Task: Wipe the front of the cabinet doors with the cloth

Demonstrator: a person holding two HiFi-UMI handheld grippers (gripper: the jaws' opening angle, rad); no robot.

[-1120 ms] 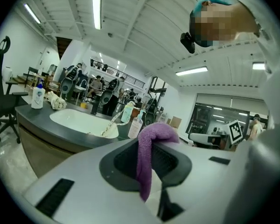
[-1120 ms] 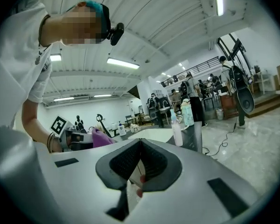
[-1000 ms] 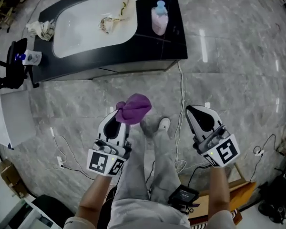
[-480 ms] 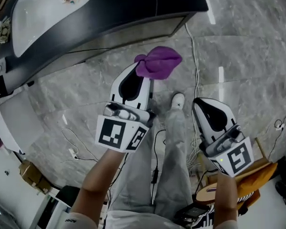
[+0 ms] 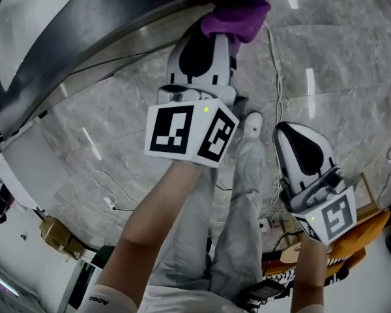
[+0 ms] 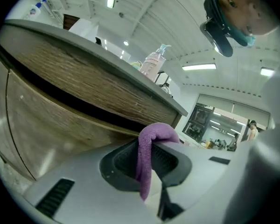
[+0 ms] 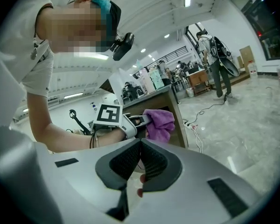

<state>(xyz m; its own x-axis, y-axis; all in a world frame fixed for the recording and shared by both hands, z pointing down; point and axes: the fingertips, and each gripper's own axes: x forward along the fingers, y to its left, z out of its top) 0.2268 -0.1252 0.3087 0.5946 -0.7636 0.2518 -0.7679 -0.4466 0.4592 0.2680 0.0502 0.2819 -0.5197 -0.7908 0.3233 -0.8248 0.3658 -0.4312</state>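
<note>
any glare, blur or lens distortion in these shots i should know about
Head view: light streaks glare off the marble floor, and the left hand-held gripper looms large near the lens. Left gripper view: the fisheye bows the countertop edge, the corners go dark, and the cloth is sharp. Right gripper view: the same dark curved border, and a glare patch on the floor.

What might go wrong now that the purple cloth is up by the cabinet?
Two things, I'd guess. The left gripper pinches only a thin fold of the purple cloth, so rubbing the cabinet door may tug it loose. And a cable lies on the floor beside the person's shoe, easy to trip over while stepping along.
</note>
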